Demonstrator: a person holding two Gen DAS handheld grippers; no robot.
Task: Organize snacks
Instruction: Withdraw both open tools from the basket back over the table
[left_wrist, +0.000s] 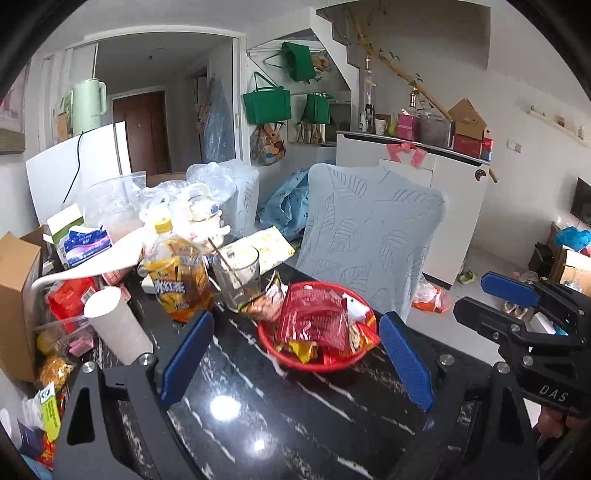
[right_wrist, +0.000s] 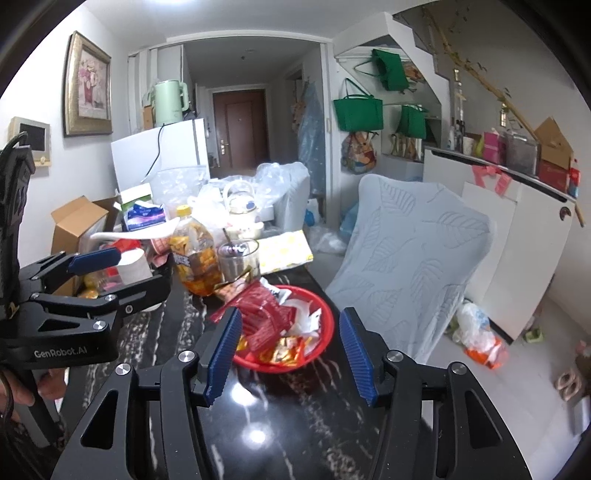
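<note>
Glossy marble table (left_wrist: 258, 424), crinkly foil packets (left_wrist: 314, 317)

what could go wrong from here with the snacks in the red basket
The red basket is heaped; the big red packet on top could slide out if it is nudged. A glass with a stick in it and a tea bottle stand right behind the basket, so a reach over it may tip them. Both the left gripper and right gripper are open and empty, close together, and could bump.
</note>
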